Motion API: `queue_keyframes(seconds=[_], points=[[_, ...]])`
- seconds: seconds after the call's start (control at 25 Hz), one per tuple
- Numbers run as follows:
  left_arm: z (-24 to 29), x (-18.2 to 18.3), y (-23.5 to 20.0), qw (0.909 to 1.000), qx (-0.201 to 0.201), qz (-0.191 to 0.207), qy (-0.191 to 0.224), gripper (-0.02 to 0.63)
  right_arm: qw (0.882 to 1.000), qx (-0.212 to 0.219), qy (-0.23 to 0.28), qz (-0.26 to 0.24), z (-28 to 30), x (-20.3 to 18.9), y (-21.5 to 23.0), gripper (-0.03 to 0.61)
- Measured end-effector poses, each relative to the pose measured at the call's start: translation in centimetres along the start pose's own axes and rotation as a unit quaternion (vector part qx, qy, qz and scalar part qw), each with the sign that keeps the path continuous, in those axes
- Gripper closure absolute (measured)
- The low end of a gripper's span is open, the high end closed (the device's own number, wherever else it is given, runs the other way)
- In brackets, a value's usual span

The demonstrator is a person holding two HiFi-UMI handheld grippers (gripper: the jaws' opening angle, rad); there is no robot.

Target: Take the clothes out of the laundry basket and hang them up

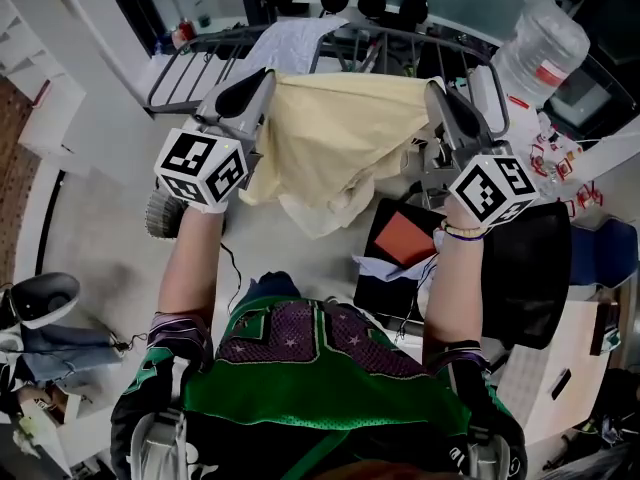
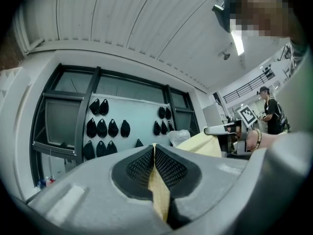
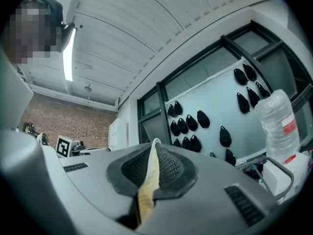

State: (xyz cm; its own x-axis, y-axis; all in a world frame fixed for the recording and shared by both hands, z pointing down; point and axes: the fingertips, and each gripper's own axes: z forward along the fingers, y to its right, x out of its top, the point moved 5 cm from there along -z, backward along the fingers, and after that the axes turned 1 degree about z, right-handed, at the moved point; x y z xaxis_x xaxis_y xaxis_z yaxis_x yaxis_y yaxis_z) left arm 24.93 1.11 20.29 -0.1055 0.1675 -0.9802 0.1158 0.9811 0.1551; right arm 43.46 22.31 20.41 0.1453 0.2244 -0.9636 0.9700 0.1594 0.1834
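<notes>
The yellow cloth [image 1: 330,143] is hanging spread out in the air in front of the person, just above the drying rack [image 1: 190,63]. Its top edge is running fairly straight from one claw to the other, and the rest is sagging below in loose folds.

It looks thin, light and floppy, so it will probably drape wherever it is laid and keep no shape of its own. The best hold seems to be the one it has now, along the top edge near the two corners, which should let it open flat over a rail. With so little fabric in each pinch, a hard tug could pull it free.

The left gripper [image 1: 252,90] is clamping down on the left end of that edge. In the left gripper view a narrow strip of the cloth is sitting squeezed between the pads [image 2: 139,166]. The right gripper [image 1: 442,106] is closing on the other end in the same way, with the edge pressed between its pads [image 3: 171,168].

A white cloth [image 1: 290,40] is lying over the rack, and a large water bottle [image 1: 542,43] is standing to the right of it.
</notes>
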Motion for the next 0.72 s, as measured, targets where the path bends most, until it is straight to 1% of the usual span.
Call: queue_keyframes(seconds=[0.16, 0.32, 0.4, 0.6, 0.72], points=[[1.5, 1.4, 0.6, 0.9997, -0.015, 0.016, 0.009, 0.592, 1.000, 0.001, 0.028, -0.012, -0.3, 1.7, 1.0, 0.568], [3.9, 2.1, -0.4, 0.9986, -0.043, 0.025, 0.020, 0.592, 0.998, -0.014, 0.049, -0.026, 0.8, 3.0, 2.2, 0.568], [5.6, 2.4, -1.5, 0.9975, -0.060, 0.022, 0.030, 0.592, 0.998, -0.024, 0.055, -0.037, 2.0, 3.7, 2.8, 0.568], [10.4, 2.5, -5.3, 0.9919, -0.109, -0.009, 0.065, 0.592, 0.994, -0.058, 0.060, -0.063, 5.5, 5.3, 5.0, 0.567], [13.4, 2.3, -7.9, 0.9883, -0.135, -0.008, 0.070, 0.592, 0.990, -0.086, 0.068, -0.085, 8.0, 6.1, 5.8, 0.568]])
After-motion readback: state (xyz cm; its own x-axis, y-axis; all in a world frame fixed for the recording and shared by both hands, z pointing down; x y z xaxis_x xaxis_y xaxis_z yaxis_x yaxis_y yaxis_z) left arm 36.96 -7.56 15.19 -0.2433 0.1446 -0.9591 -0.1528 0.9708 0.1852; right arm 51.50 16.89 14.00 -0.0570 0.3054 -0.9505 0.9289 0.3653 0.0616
